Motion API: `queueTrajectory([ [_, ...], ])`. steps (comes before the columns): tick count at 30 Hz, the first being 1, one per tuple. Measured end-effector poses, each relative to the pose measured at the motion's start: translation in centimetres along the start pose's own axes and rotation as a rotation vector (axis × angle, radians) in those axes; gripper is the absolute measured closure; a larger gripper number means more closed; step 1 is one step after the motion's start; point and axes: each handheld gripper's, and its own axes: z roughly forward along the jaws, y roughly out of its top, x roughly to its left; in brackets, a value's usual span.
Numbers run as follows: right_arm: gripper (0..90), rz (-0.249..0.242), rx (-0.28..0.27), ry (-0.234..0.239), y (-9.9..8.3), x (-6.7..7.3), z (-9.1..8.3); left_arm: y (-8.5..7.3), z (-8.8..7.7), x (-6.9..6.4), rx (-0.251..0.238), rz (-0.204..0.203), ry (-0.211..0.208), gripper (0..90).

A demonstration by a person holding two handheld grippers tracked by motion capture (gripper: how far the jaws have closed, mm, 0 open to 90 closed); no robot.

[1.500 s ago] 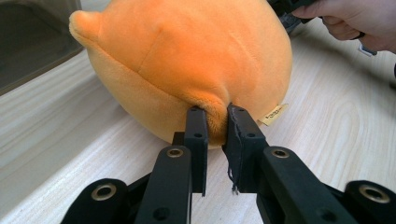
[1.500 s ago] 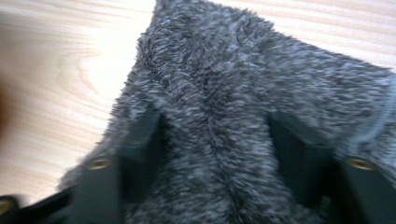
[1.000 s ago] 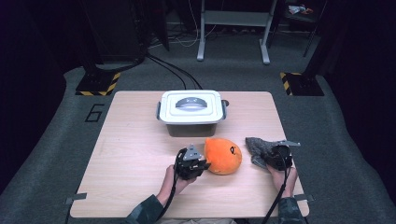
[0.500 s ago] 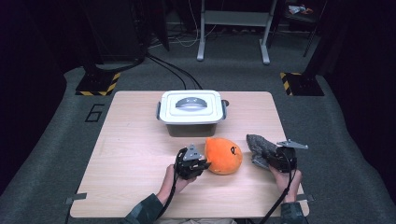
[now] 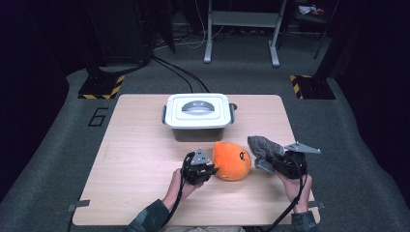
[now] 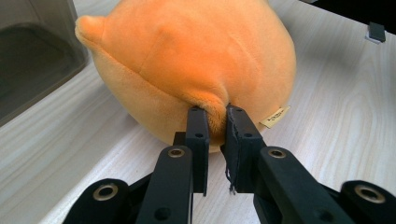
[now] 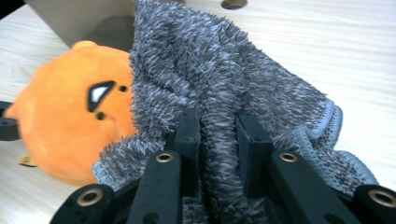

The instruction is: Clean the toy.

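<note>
Left tongs sit low on the tabletop, just left of the orange plush toy. In the left gripper view the left tongs are clamped on a small fold of orange fur at the toy's lower edge; the two jaws stand close together with only the pinched fur between them. A small tan label sticks out from the toy just right of the pinch. The toy rests on the wood, round side up.

Right tongs are on the toy's other side, gripping a grey shaggy cloth. In the right gripper view the right tongs are closed on a thick fold of the cloth, which bunches up above the jaws and spills out either side, its stitched grey hem showing at the right. The toy's face, with a black-and-white eye marking, lies to the left of the cloth in that view, and the cloth overlaps its edge; contact cannot be confirmed from the high view.

Behind the toy, toward the far side of the tabletop, stands a white lidded box with a grey handle on its lid. Toy is near its front wall.
</note>
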Motion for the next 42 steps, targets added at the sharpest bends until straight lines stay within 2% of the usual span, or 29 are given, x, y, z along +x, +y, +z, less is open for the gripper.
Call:
queueTrajectory([
  [6, 72.8, -0.045, -0.01, 0.032, 0.8, 1.6, -0.3, 0.4, 0.1, -0.1, 0.017, 0.026, 0.005, 80.7],
  [12, 72.6, -0.103, 0.0, 0.073, 1.9, 4.0, -0.1, 0.7, 0.3, -0.2, 0.015, 0.033, 0.004, 80.7],
  [16, 72.4, -0.156, 0.02, 0.099, 2.7, 5.8, 0.8, 0.9, 0.3, -0.4, 0.017, 0.05, 0.006, 80.8],
  [21, 72.3, -0.214, 0.035, 0.121, 3.8, 7.9, 2.3, 0.8, 0.3, -0.5, 0.015, 0.049, 0.003, 80.8],
  [26, 71.9, -0.257, 0.056, 0.141, 4.5, 9.6, 3.8, 1.0, 0.2, -0.7, 0.008, 0.054, 0.001, 80.9],
  [28, 71.8, -0.27, 0.06, 0.135, 4.5, 10.2, 4.3, 1.0, 0.2, -0.8, 0.003, 0.061, 0.0, 81.1],
  [31, 71.7, -0.286, 0.083, 0.126, 4.1, 10.6, 5.2, 0.9, 0.2, -0.9, 0.007, 0.066, 0.0, 81.6],
  [34, 71.9, -0.299, 0.078, 0.122, 3.7, 10.5, 5.6, 0.7, 0.3, -0.8, 0.005, 0.046, -0.001, 81.9],
  [38, 71.9, -0.31, 0.075, 0.106, 3.6, 10.6, 5.6, 0.6, 0.3, -0.8, 0.009, 0.036, 0.0, 82.1],
  [42, 71.8, -0.295, 0.068, 0.103, 3.5, 10.3, 5.3, 0.5, 0.4, -0.8, 0.001, 0.022, 0.0, 82.0],
])
